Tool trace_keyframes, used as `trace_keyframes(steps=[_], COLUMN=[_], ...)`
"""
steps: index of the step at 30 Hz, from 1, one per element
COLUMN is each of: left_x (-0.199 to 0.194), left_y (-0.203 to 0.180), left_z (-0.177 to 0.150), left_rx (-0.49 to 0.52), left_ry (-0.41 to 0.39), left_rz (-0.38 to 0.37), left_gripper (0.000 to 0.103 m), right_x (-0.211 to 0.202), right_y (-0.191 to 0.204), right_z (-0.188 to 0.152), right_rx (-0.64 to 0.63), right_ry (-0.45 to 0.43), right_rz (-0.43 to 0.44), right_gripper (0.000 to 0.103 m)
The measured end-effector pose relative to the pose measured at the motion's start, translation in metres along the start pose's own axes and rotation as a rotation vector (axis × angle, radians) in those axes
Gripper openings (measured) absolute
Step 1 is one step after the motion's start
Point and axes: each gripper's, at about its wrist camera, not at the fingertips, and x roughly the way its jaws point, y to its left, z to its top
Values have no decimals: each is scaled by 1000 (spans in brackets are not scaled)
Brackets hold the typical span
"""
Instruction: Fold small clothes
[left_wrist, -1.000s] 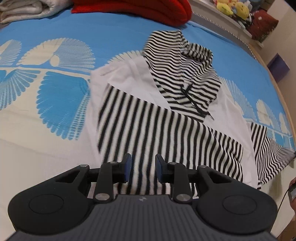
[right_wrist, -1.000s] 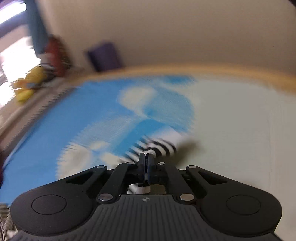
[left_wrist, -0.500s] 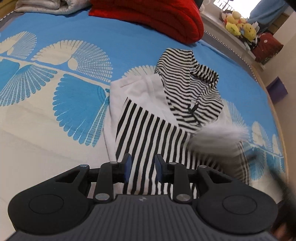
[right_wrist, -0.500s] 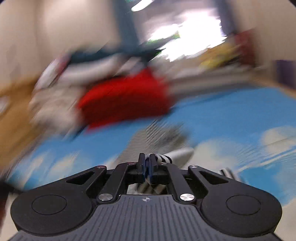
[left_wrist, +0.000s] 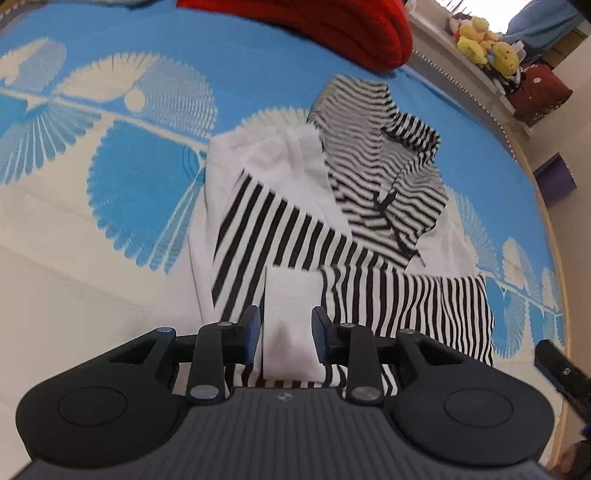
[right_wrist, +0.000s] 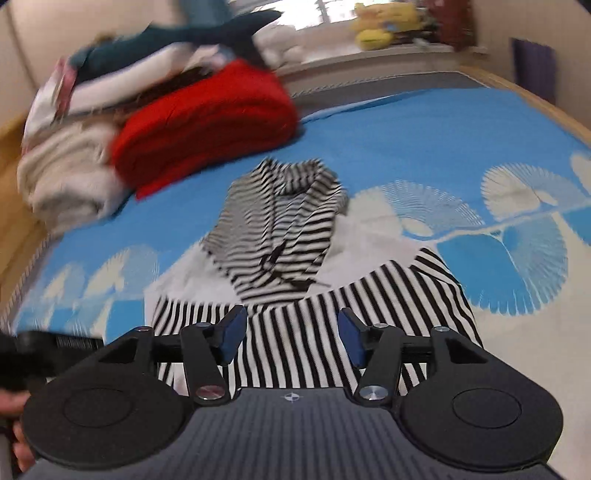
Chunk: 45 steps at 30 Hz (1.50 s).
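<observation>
A white hoodie (left_wrist: 273, 158) with a black-and-white striped hood (left_wrist: 373, 147) lies flat on the blue and cream bedspread (left_wrist: 147, 184). Both striped sleeves are folded across its body. The right-hand sleeve (left_wrist: 424, 306) lies over the other, and its white cuff (left_wrist: 291, 295) ends just below my left gripper (left_wrist: 286, 330). That gripper hovers open over the cuff, its pads clear of the cloth. My right gripper (right_wrist: 291, 332) hangs above the striped sleeves (right_wrist: 332, 314) with its jaws opening and nothing between them. Its edge shows at the right of the left wrist view.
A folded red blanket (right_wrist: 207, 125) and a pile of pale laundry (right_wrist: 66, 177) lie beyond the hood. Yellow plush toys (left_wrist: 484, 40) sit on a ledge past the bed. A purple box (left_wrist: 554, 181) stands beside the wooden bed edge (left_wrist: 546, 229).
My right gripper swung in with the striped sleeve, laid it across the hoodie over the other sleeve, then opened and let go. The left gripper stayed in place, rolling slightly.
</observation>
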Motion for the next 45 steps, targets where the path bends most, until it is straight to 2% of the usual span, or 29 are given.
trace_keyframes(steps=[2, 5, 7, 10, 13, 15, 17, 19, 20, 21, 22, 24, 27, 29, 31, 34, 37, 40, 42, 43, 45], left_x=[10, 25, 34, 47, 55, 58, 61, 63, 63, 61, 57, 45, 19, 9, 13, 28, 21, 23, 39, 52, 63], left_y=[2, 3, 2, 2, 0, 0, -2, -8, -14, -21, -30, -40, -37, -32, -22, -7, -10, -16, -14, -11, -6], left_z=[-4, -10, -12, -15, -17, -18, -20, -22, -23, -24, -26, -26, -20, -18, -18, -16, -16, -19, -23, -26, -31], left_rx=[-18, -47, -65, -82, -62, -47, -39, 4, 47, 106, 178, 247, 196, 166, 131, 90, 120, 144, 117, 98, 85], left_ry=[29, 71, 93, 119, 125, 123, 132, 129, 120, 104, 74, -5, -100, -132, -107, 3, -47, -47, 28, 85, 130], left_rz=[-2, -13, -17, 2, 61, 84, 73, 83, 94, 115, 143, 168, 153, 178, 227, 206, 207, 130, 103, 114, 146], left_gripper=[34, 34, 34, 34, 43, 43, 42, 35, 28, 11, 3, 3, 3, 3, 4, 6, 6, 11, 13, 18, 19], right_x=[16, 35, 43, 43, 51, 50, 53, 53, 53, 53, 54, 57, 63, 67, 71, 79, 84, 85, 83, 82, 81], right_y=[-10, -27, -35, -46, -56, -59, -60, -64, -67, -70, -73, -79, -90, -99, -109, -127, -137, -139, -137, -135, -134], right_z=[-7, -4, 1, 5, 5, 7, 9, 10, 11, 11, 10, 8, 1, -5, -14, -29, -40, -42, -40, -39, -36], right_rx=[44, 164, 195, 232, 282, 298, 299, 307, 315, 323, 331, 352, 405, 464, 545, 659, 710, 717, 709, 699, 674], right_ry=[55, 120, 148, 163, 195, 204, 205, 205, 206, 207, 209, 219, 241, 257, 278, 328, 365, 368, 362, 357, 352], right_rz=[-68, -49, -39, -94, -74, -67, -68, -74, -78, -82, -87, -101, -126, -143, -163, -201, -254, -274, -271, -268, -266], right_gripper=[57, 56, 56, 56, 56, 56, 57, 57, 57, 57, 57, 57, 57, 57, 57, 57, 57, 57, 57, 57, 57])
